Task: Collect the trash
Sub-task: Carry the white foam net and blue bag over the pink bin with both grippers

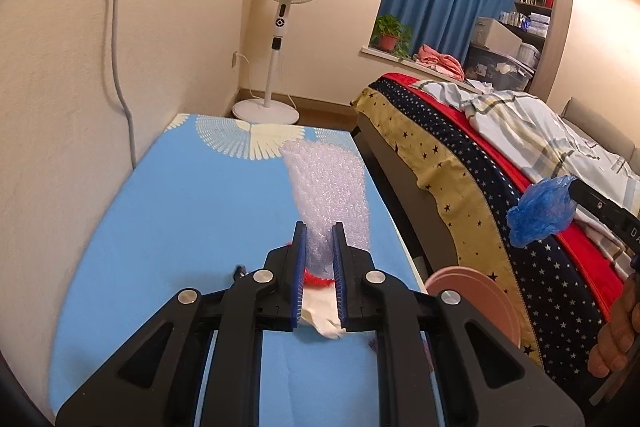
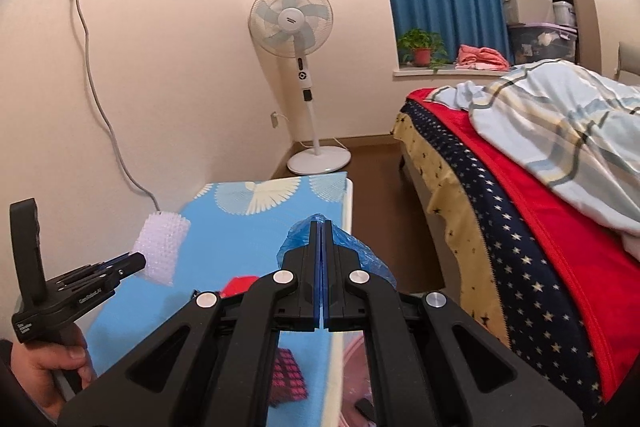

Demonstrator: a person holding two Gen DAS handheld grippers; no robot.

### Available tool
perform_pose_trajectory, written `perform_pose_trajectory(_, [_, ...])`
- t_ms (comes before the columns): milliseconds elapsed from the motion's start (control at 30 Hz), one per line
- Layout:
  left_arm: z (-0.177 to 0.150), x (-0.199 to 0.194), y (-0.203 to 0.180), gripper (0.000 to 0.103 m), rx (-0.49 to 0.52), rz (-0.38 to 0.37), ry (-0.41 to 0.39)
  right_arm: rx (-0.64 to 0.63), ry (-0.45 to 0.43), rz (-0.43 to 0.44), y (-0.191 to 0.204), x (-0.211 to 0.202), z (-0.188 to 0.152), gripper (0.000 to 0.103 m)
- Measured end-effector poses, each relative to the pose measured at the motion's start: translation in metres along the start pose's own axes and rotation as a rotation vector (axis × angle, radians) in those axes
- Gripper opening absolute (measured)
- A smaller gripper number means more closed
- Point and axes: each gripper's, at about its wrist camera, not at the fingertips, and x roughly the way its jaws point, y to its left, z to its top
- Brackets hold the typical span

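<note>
The left gripper (image 1: 320,243) is gripping a sheet of bubble wrap (image 1: 326,187) above the tabletop (image 1: 192,211). The right gripper (image 2: 322,239) is pinching a blue plastic bag (image 2: 362,247). The pink bin (image 1: 472,291) (probably for trash) is lying beside the tabletop edge, nearer the right gripper.

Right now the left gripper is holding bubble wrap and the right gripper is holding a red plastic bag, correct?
Not quite. The plastic bag in the right gripper is blue, as the right wrist view shows. The left gripper does hold the bubble wrap.
</note>
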Motion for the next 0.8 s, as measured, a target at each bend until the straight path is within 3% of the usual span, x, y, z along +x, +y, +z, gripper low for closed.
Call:
perform_pose_trajectory(433, [-0.031,0.001,-0.043,0.013,0.072,-0.064,0.021,0.111,0.002,-0.076,-0.044,-0.025,-0.021,0.0])
perform_pose_trajectory(800, [-0.039,0.02,-0.076,0.013,0.131,-0.124,0.04,0.138,0.015,-0.133,-0.068,-0.019,-0.023,0.0])
